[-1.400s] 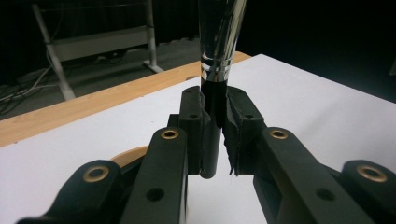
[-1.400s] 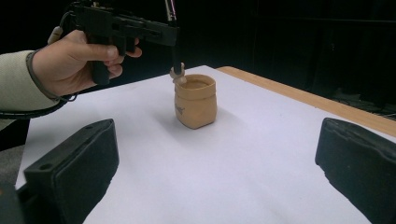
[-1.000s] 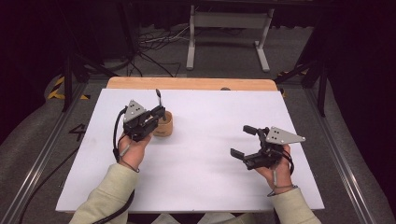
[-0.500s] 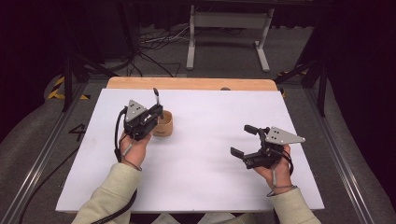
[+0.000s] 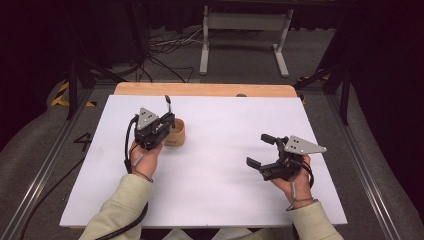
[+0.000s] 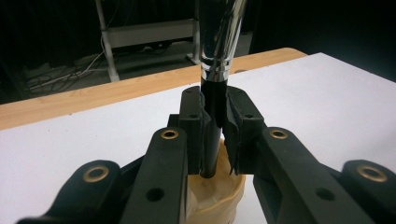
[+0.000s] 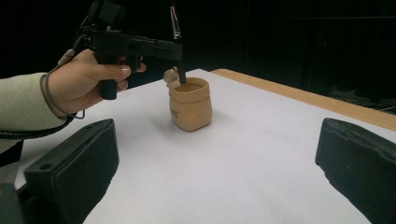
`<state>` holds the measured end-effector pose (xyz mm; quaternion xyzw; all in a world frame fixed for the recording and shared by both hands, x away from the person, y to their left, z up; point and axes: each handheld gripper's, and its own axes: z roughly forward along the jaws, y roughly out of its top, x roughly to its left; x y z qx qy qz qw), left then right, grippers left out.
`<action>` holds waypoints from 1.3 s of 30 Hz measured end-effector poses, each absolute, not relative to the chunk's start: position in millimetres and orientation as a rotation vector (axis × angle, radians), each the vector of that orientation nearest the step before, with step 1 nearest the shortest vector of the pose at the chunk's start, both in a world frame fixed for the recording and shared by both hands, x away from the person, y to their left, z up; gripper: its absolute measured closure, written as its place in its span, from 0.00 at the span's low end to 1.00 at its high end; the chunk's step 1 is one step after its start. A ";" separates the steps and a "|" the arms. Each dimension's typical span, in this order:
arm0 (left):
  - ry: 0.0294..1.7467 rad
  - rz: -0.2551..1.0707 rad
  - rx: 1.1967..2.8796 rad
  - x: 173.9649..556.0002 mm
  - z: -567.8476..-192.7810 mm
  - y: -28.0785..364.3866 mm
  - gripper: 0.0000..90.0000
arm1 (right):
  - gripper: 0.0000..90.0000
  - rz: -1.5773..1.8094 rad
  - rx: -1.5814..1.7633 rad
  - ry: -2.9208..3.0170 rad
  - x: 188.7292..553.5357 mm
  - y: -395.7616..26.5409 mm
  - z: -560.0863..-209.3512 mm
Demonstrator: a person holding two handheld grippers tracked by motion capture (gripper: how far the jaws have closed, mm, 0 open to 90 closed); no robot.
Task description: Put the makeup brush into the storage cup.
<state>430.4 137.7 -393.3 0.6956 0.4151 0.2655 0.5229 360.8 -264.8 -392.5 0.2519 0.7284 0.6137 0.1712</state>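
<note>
A tan sack-shaped cup stands on the white table top, left of the middle. My left gripper hovers just above it, shut on a brush with a black handle and a chrome ferrule. The brush stands upright, its lower end dipping into the cup's mouth. The right gripper view takes in the cup, the brush and the left gripper from the side. My right gripper is held open over the table's right part, with nothing between its jaws.
A wooden strip runs along the table's far edge. Beyond it are a metal stand and cables on the floor. Rails flank the table on both sides.
Hardly anything: the brush's top has tipped a touch to the left over the cup. The right gripper has stayed still.
</note>
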 end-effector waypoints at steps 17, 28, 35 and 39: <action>0.981 0.613 1.704 433.2 -405.4 131.4 0.87 | 0.00 1.779 0.729 2.076 361.1 -264.7 -392.4; 0.975 0.624 1.755 434.6 -411.0 127.0 0.87 | 0.00 1.795 0.727 2.077 361.0 -265.3 -391.8; 0.963 0.639 1.783 434.4 -413.4 124.6 0.87 | 0.00 1.810 0.728 2.076 360.9 -265.8 -391.4; 0.958 0.642 1.797 434.0 -415.5 123.2 0.87 | 0.00 1.811 0.732 2.077 361.5 -266.1 -392.3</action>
